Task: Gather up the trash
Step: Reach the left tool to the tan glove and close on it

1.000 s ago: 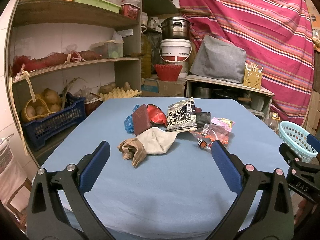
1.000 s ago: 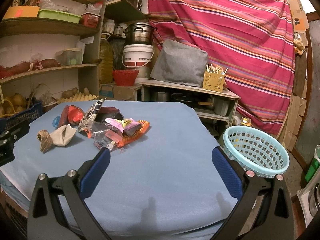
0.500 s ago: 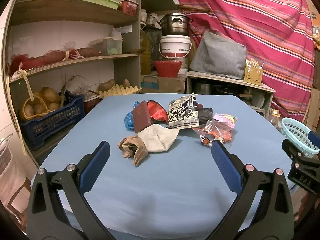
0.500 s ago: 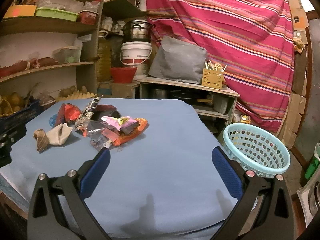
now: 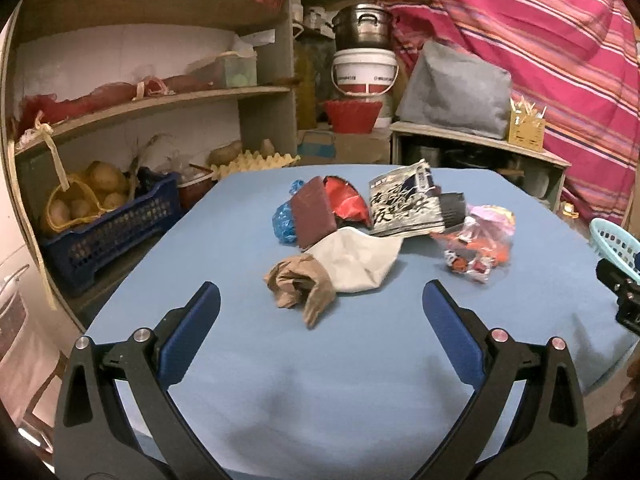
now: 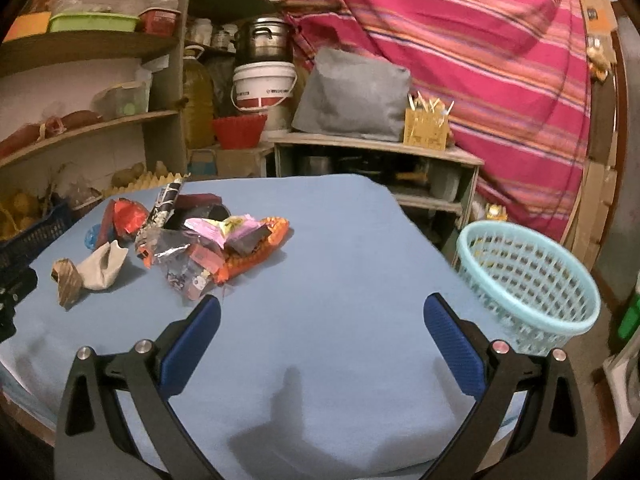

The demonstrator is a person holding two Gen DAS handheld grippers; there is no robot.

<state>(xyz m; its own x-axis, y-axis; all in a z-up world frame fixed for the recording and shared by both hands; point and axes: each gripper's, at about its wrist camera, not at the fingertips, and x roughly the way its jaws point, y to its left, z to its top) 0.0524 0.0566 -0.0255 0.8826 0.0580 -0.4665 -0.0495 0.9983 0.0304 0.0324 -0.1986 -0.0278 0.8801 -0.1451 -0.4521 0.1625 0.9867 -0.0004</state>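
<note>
A heap of trash lies on the blue table (image 5: 320,380): a crumpled brown paper (image 5: 300,286), a beige wrapper (image 5: 360,262), a maroon pack (image 5: 314,216), a black-and-white printed bag (image 5: 406,206) and clear and pink wrappers (image 5: 478,244). My left gripper (image 5: 320,304) stands open just short of the brown paper, nothing between its fingers. My right gripper (image 6: 322,312) is open too, over bare cloth to the right of the heap (image 6: 208,240). A light blue basket (image 6: 528,280) stands off the table's right edge.
Wooden shelves (image 5: 140,100) with potatoes in a blue crate (image 5: 108,224) line the left side. A low cabinet (image 6: 380,160) with a grey bag, a white bucket (image 6: 264,86) and a pot stand behind the table. A striped curtain (image 6: 460,40) hangs at the back.
Both grippers have moved forward toward the heap, so the trash looks closer. Both stay open; nothing on the table has shifted.
</note>
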